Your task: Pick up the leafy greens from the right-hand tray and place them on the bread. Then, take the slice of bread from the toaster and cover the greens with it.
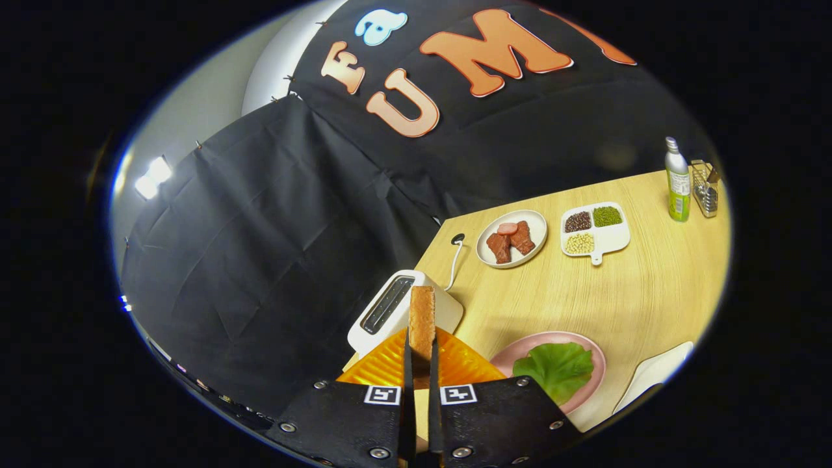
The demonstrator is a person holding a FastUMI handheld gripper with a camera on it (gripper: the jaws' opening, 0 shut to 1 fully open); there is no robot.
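My gripper (421,351) is shut on a slice of bread (422,318), which stands on edge between the two fingers and sticks out ahead of them. The white toaster (403,312) sits just beyond the slice, its slot dark and open to view. To the right of the fingers a green leaf (557,369) lies on a pink plate (585,344); whatever is under the leaf is hidden. The view is tilted, so the table slopes.
An orange ribbed tray (383,365) lies under the fingers. Farther off on the wooden table (637,292) are a white plate of meat pieces (511,238), a divided dish of beans (595,231), a green bottle (677,182), a wire holder (705,188) and a white tray (653,374).
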